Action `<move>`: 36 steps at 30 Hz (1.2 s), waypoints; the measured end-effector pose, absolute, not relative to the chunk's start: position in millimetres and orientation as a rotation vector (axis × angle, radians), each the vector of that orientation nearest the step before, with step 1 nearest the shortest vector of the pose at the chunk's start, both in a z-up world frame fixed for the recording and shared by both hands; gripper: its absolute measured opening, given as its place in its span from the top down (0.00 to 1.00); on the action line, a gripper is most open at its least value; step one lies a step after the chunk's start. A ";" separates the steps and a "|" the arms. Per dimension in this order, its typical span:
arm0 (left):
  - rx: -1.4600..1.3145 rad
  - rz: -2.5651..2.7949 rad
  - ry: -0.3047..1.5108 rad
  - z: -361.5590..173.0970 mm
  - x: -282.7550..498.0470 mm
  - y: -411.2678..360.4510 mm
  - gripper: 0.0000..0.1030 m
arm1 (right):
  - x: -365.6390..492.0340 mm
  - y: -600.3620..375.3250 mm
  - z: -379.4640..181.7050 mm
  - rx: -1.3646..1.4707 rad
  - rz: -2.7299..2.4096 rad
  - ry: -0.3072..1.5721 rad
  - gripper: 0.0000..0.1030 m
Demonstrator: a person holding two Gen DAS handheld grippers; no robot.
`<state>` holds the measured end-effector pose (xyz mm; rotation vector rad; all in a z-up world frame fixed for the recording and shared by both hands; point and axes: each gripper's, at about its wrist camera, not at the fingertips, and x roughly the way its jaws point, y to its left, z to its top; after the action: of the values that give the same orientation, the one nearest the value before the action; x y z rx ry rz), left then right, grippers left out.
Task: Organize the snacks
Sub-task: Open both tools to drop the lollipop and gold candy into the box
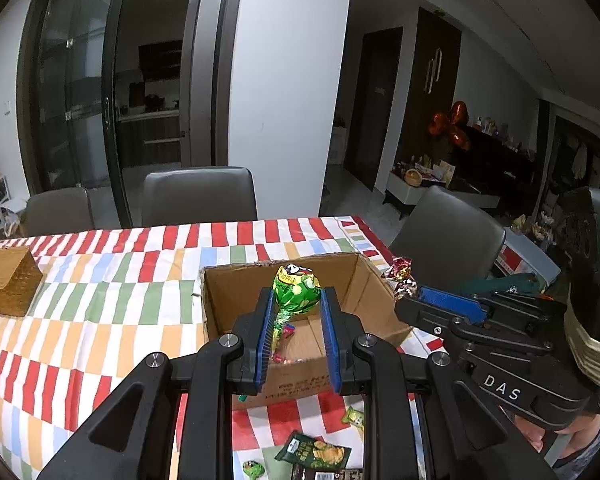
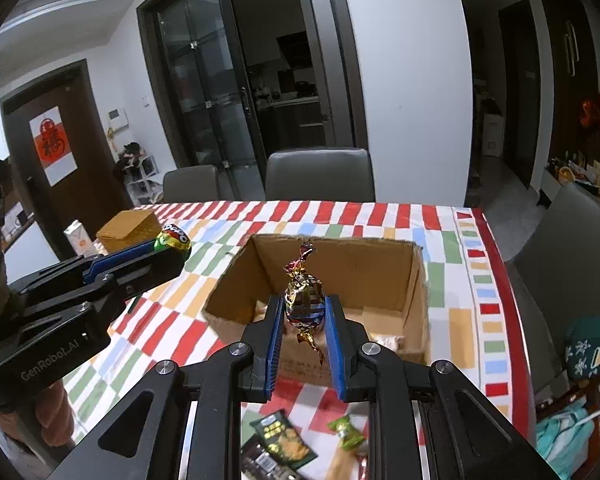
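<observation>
My left gripper (image 1: 296, 300) is shut on a green wrapped lollipop (image 1: 297, 289), held above the near side of an open cardboard box (image 1: 376, 292). Its stick end hangs down between the blue pads. My right gripper (image 2: 303, 308) is shut on a candy in shiny gold and red foil (image 2: 303, 300), also held over the box (image 2: 236, 292), whose near wall lies under the fingers. Each gripper shows in the other's view: the right gripper (image 1: 414, 290) with its foil candy (image 1: 400, 272), the left gripper (image 2: 176, 246) with the lollipop (image 2: 172, 240). A few small snacks lie inside the box.
Loose snack packets lie on the striped tablecloth in front of the box: a dark green chip packet (image 1: 312, 454), a small green candy (image 1: 354, 416). A woven brown box (image 1: 10, 280) stands at the far left. Grey chairs (image 1: 200, 194) ring the table.
</observation>
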<state>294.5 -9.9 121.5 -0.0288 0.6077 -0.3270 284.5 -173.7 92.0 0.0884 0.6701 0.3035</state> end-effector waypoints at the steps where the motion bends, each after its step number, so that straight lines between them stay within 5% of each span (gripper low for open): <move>1: -0.031 -0.326 0.618 120.1 300.0 -9.7 0.77 | 289.5 -173.7 92.5 0.082 0.297 0.672 0.79; 19: 0.040 -0.256 0.751 82.7 374.7 -20.3 0.75 | 350.3 -181.4 68.7 0.090 0.214 0.764 0.78; 21: 0.052 -0.243 0.747 80.2 371.3 -18.6 0.61 | 352.5 -181.0 65.1 0.079 0.188 0.770 0.68; 23: 0.067 -0.229 0.738 79.4 365.2 -17.8 0.58 | 349.0 -180.7 63.9 0.073 0.174 0.765 0.59; 36: 0.119 -0.214 0.705 91.1 306.8 -11.5 0.58 | 305.5 -171.1 69.3 0.019 0.236 0.742 0.59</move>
<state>306.8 -11.5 91.1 0.1194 0.7054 -0.2141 305.5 -171.1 69.3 0.0190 0.7415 0.2358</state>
